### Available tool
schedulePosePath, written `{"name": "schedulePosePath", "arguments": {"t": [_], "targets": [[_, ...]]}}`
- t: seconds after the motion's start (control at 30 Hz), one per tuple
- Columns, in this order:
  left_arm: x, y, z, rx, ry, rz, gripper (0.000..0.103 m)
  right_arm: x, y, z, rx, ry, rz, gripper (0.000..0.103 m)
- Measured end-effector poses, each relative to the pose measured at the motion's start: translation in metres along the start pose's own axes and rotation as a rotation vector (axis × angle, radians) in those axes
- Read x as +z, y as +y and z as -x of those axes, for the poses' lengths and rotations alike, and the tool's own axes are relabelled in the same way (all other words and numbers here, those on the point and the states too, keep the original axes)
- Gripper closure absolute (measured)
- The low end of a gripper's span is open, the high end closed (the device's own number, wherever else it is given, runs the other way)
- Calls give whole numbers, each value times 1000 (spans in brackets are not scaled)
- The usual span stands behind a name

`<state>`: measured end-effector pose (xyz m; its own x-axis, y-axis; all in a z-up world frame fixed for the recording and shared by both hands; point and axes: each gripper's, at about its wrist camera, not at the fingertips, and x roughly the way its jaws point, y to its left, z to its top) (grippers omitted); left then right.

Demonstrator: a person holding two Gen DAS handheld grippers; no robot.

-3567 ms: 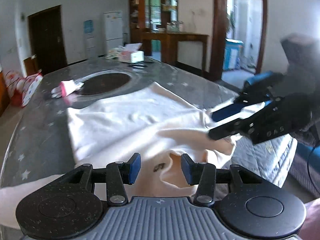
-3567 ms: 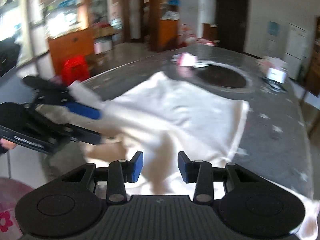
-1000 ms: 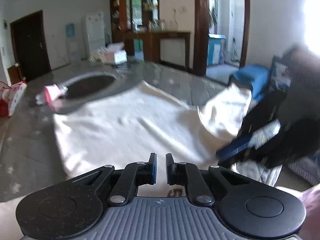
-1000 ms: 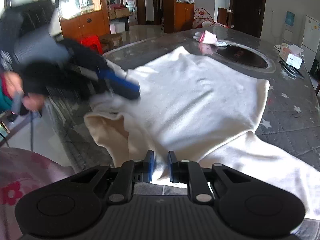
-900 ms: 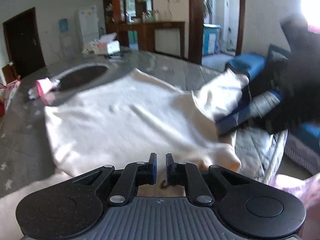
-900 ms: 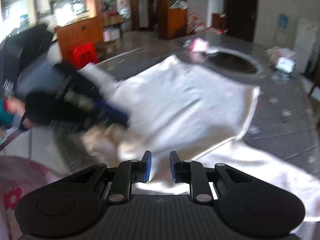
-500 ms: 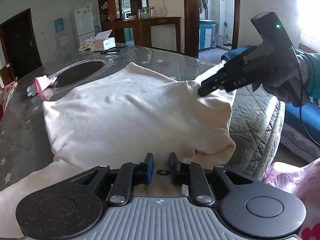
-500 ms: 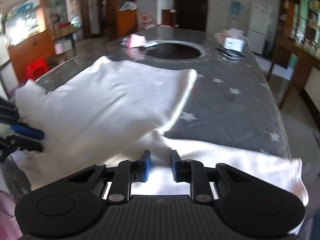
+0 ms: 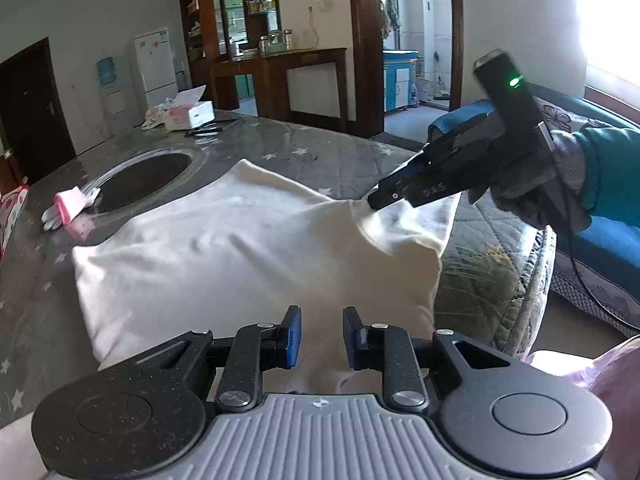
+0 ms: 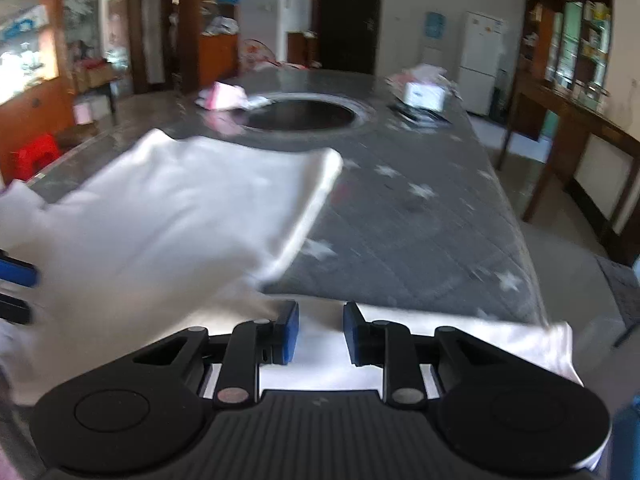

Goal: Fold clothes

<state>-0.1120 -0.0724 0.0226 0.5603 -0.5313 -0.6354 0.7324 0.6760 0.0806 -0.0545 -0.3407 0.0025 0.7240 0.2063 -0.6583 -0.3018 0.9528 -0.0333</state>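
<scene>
Half a second earlier both grippers were pinched on the cream sweatshirt (image 9: 248,248); here the left gripper (image 9: 318,338) and right gripper (image 10: 318,334) had both let go, jaws apart. The garment lay on the grey star-quilted table (image 9: 336,156), one side folded over, so that fold looked placed. No readable writing anywhere, just blur.

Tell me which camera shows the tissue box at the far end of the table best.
The left wrist view: the tissue box is sharp there, with tissue sticking out of its top. In the right wrist view the same box is motion-blurred, just a pale block beside the table's dark round inset.
</scene>
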Motion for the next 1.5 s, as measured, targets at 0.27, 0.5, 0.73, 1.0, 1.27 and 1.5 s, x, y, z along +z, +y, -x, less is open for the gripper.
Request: {"name": "schedulePosePath", "arguments": {"t": [0.27,0.5,0.73,1.0,1.27,1.5], "targets": [[17,-14,-20,-29,1,-27,78,-9,4,27,33,-26,36,72],[26,-33,-38,-33,3,-77,62,-20,48,37,133,-24,189,56],[27,-41,-50,-40,15,-83,54,-37,25,41,66,2,123,52],[30,-44,-62,-44,28,-66,52,-47,-27,57,-52,-19,-56,51],[32,-47,-66,-39,34,-68,51,-59,-107,56,-202,-37,-348,54],[31,-48,-66,-35,35,-78,50,-71,-148,40,-133,-39,-558,64]]}}
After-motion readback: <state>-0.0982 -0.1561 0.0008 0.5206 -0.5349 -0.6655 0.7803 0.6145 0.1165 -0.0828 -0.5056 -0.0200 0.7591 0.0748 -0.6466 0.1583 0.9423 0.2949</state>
